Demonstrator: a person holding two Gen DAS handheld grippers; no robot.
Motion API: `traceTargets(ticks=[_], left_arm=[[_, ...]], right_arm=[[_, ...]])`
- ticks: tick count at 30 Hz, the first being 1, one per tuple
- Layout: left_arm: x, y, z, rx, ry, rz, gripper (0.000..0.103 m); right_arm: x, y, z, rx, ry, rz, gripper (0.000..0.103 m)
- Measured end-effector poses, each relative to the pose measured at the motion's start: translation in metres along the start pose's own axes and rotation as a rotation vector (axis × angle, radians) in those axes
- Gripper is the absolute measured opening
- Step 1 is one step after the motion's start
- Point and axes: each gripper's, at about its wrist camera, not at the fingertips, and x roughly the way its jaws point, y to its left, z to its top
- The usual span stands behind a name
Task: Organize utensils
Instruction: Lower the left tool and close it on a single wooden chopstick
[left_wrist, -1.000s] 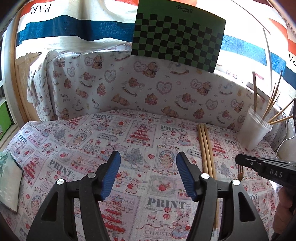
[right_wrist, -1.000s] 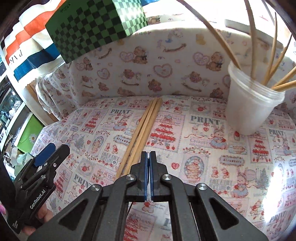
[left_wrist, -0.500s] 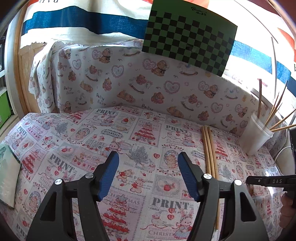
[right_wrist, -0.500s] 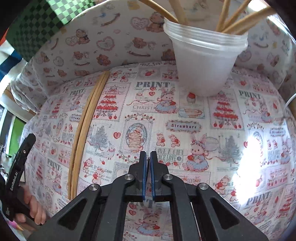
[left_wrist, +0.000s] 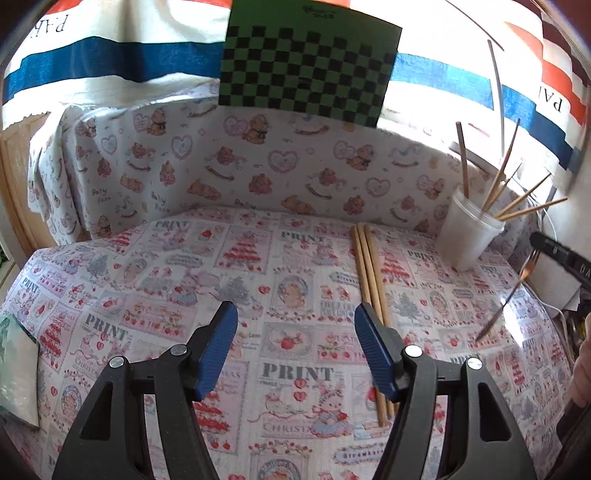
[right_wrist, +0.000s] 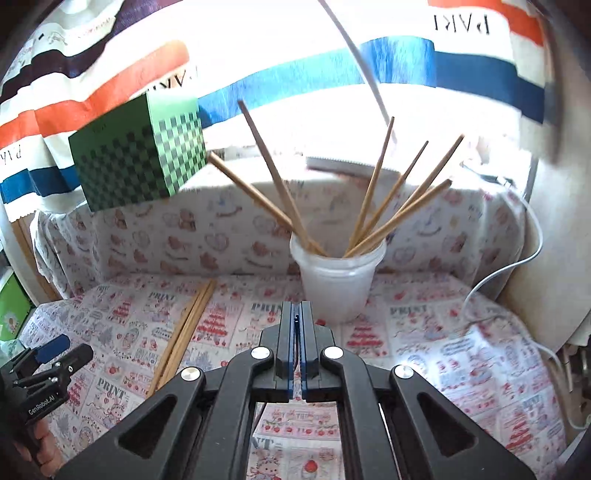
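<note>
A white plastic cup (right_wrist: 336, 280) (left_wrist: 469, 236) holds several wooden chopsticks and stands at the back right of the printed cloth. Three wooden chopsticks (left_wrist: 369, 291) (right_wrist: 184, 328) lie side by side on the cloth. My left gripper (left_wrist: 295, 347) is open and empty, just left of the lying chopsticks. My right gripper (right_wrist: 295, 343) is shut on a thin metal fork, seen hanging below it in the left wrist view (left_wrist: 506, 299), raised in front of the cup.
A green checkered box (left_wrist: 306, 62) (right_wrist: 144, 151) stands above the teddy-bear cloth wall. A white cable (right_wrist: 506, 266) runs along the right edge. A greenish packet (left_wrist: 14, 365) lies at the far left of the cloth (left_wrist: 166, 295).
My right gripper has lifted and tilted up, from facing down at the cloth to facing the cup. The fork now hangs in the air. The left gripper has drawn back slightly.
</note>
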Motion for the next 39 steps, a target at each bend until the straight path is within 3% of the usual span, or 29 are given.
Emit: traceTargets(ticks=[3,6,9,12,13,16,22,25,30,32,34,35,37,39], left_arm=[[0.018,-0.007,-0.005,-0.029,0.17,-0.13,0.053],[0.028,-0.016,-0.012,-0.036,0.251,-0.15,0.042],[0.026,-0.032,-0.017,0.026,0.245,-0.122,0.042],[0.026,-0.048,-0.022,0.124,0.22,0.031,0.039],[0.025,-0.051,-0.023,0.144,0.21,0.044,0.039],[0.031,-0.049,-0.025,0.096,0.262,-0.027,0.039],[0.032,-0.048,-0.023,0.103,0.249,0.01,0.039],[0.035,-0.049,-0.02,0.102,0.266,-0.003,0.034],[0.046,-0.068,-0.02,0.2,0.235,0.102,0.036],[0.048,-0.068,-0.018,0.193,0.242,0.1,0.036],[0.05,-0.062,-0.013,0.159,0.25,0.068,0.028],[0.049,-0.059,-0.011,0.154,0.25,0.071,0.004],[0.048,-0.051,-0.008,0.131,0.275,0.005,0.004],[0.037,-0.045,-0.003,0.101,0.246,-0.027,0.004]], right_arm=[[-0.026,0.005,0.009,-0.06,-0.075,-0.025,0.002],[-0.047,0.001,0.013,-0.057,-0.133,-0.028,0.002],[-0.066,-0.007,0.012,-0.03,-0.171,-0.008,0.002],[-0.076,-0.005,0.008,-0.043,-0.214,-0.014,0.002],[-0.078,-0.005,0.007,-0.05,-0.223,-0.013,0.002],[-0.078,0.001,0.001,-0.058,-0.231,0.005,0.002],[-0.076,-0.005,-0.005,-0.033,-0.234,0.025,0.002],[-0.075,-0.01,-0.005,-0.013,-0.238,0.036,0.002],[-0.077,-0.014,-0.004,-0.003,-0.257,0.032,0.002],[-0.076,-0.017,-0.005,0.005,-0.255,0.022,0.002],[-0.076,-0.021,-0.006,0.016,-0.244,0.018,0.002],[-0.076,-0.023,-0.007,0.024,-0.237,0.02,0.002],[-0.078,-0.026,-0.008,0.03,-0.229,0.03,0.002],[-0.081,-0.026,-0.008,0.034,-0.234,0.029,0.002]])
